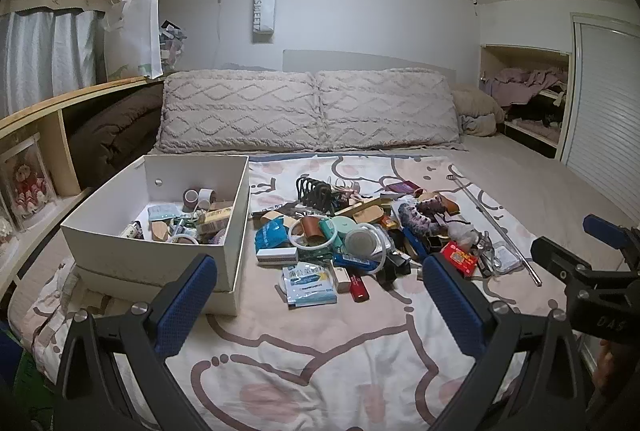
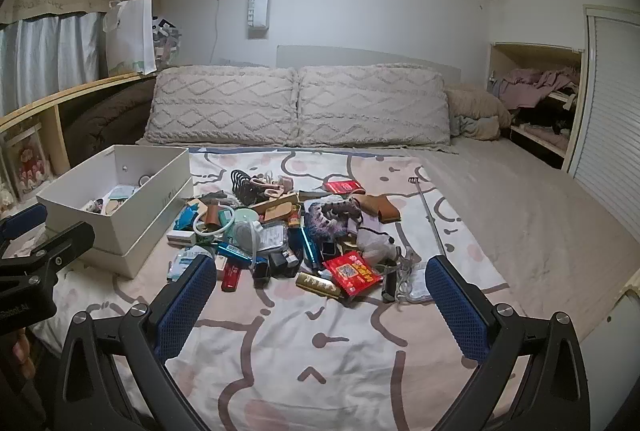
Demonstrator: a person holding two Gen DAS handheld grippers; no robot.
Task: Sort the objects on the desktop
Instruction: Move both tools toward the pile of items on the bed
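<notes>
A pile of small desktop objects [image 1: 368, 227] lies on the bed's patterned blanket; it also shows in the right wrist view [image 2: 288, 235]. It includes a red lighter [image 1: 358, 287], a blue-white packet [image 1: 310, 285], a red packet [image 2: 352, 271] and a gold bar [image 2: 318, 285]. A white open box [image 1: 160, 227] with several items inside stands left of the pile, and it shows in the right wrist view [image 2: 120, 199]. My left gripper [image 1: 320, 279] is open and empty, short of the pile. My right gripper [image 2: 320, 279] is open and empty, short of the pile.
Two textured pillows [image 1: 312, 111] lean against the headboard behind the pile. A wooden shelf [image 1: 60, 103] runs along the left wall. A long thin rod [image 2: 430, 215] lies right of the pile. A closet niche with clothes [image 2: 536, 99] is at the right.
</notes>
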